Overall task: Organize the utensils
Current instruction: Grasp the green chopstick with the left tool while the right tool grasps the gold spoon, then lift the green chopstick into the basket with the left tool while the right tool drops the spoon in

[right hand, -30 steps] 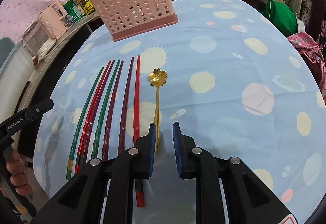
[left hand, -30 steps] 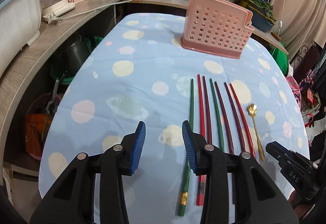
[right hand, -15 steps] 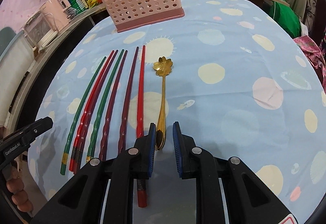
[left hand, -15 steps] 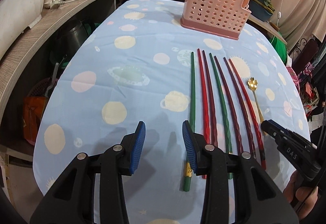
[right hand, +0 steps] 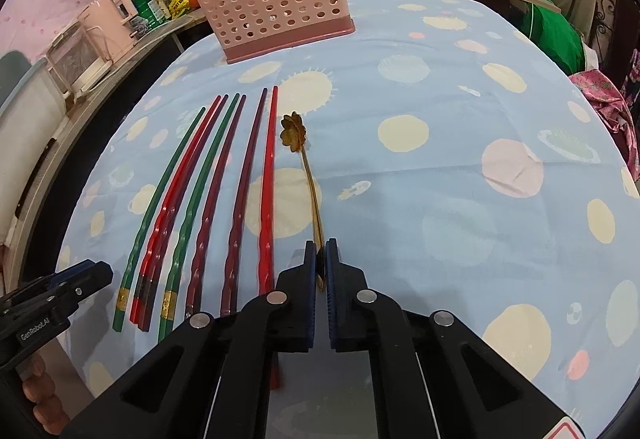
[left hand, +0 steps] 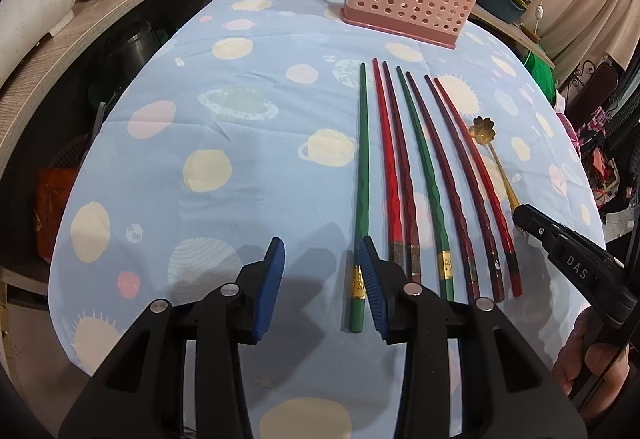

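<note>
On the table, near edge: seven chopsticks (left hand: 404,175) lie side by side, slim tapered sticks with rippled grips and gilt or dark bands near the thick ends.
Colours: two green, two bright red, three dark maroon, all glossy like lacquer.
Leftmost green chopstick (left hand: 360,195): it sits a little apart from the rest, its thick end between the left tool's pads.
Left gripper (left hand: 320,279): black frame, ribbed blue pads, jaws part open and gripping nothing; its right pad (left hand: 370,279) is just beside that green stick's gilt band, and contact I cannot tell.
Right gripper (right hand: 318,263): jaws have just been closing and now pinch the thin handle of the spoon, pads nearly meeting.
Gold spoon (right hand: 308,175): shiny metal, flower-shaped bowl, slender stem, lying just right of the outermost red chopstick (right hand: 267,191).
Utensil holder (right hand: 276,3): pink plastic, boxy, walls full of round holes, darker pink base, standing upright at the far end, well apart from the chopsticks.
Tablecloth (left hand: 240,175): soft pale-blue fabric, lightly creased, printed with cream, pink and ringed planets.
Hands: fingers show at the frame edges, holding each tool.
</note>
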